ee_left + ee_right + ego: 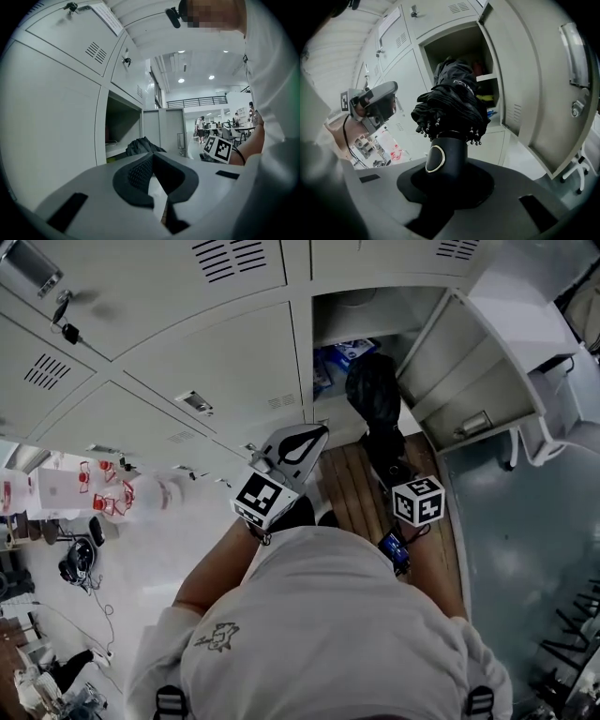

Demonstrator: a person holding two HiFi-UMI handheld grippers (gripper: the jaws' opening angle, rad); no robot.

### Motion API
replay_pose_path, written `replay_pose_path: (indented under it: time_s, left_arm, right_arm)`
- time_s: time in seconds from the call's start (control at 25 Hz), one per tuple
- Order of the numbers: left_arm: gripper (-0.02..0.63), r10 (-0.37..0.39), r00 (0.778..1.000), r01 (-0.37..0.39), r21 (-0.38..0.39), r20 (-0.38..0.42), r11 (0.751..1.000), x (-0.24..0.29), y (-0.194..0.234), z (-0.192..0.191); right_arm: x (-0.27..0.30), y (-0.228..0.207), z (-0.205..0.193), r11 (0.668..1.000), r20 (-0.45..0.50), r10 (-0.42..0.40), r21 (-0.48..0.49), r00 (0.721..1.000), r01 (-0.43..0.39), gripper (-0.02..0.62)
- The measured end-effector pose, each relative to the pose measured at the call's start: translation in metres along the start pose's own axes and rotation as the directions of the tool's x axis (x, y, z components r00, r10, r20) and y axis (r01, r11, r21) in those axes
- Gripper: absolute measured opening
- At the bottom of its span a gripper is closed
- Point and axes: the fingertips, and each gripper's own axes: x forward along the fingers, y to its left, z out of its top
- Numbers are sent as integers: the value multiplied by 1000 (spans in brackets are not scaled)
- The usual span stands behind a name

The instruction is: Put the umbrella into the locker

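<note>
The black folded umbrella (373, 395) (452, 101) points toward the open locker (361, 320) (459, 47), its canopy end at the mouth of the compartment. My right gripper (389, 470) (446, 180) is shut on the umbrella's black handle (445, 161), which has a gold ring on it. To the left of it, my left gripper (305, 439) (153, 161) is shut with nothing in it, in front of the closed locker doors. In the left gripper view the umbrella (143, 145) shows just beyond the jaws, beside the open compartment (122, 126).
The locker door (469, 362) (525, 93) stands swung out to the right. Blue items (342, 357) lie on a shelf inside. A wooden board (347, 484) lies on the floor in front. Keys (66, 324) hang from a locker at upper left.
</note>
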Motion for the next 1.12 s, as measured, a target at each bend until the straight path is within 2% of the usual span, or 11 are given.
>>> replay_pose_path:
  time_s: [0.12,0.28,0.6,0.68,1.12]
  left_arm:
    - [11,8,1000,-8,5,-6,1000,5,9,-4]
    - [11,-30,1000,29,83,7,996,14,15,-17]
    - [11,-13,1000,13,32,0,999,26,33,-23]
    - [11,-17,1000,17,54,-2,998,28,38,-27]
    - [11,-9,1000,11,56,-28,998,40,59,-43]
  right_arm:
    - [14,-7,-1,1000,-34,5,-16,999,-5,101]
    - [33,-15,-3,1000,-73,7,-17,997,-9,101]
    - [75,-32,-2,999,-165,27,-17,986,-30,106]
    - [85,-35,0,999,-180,29,-20,983,-33,107]
    - [128,-56,45,997,-191,25,-63,981,-38,114]
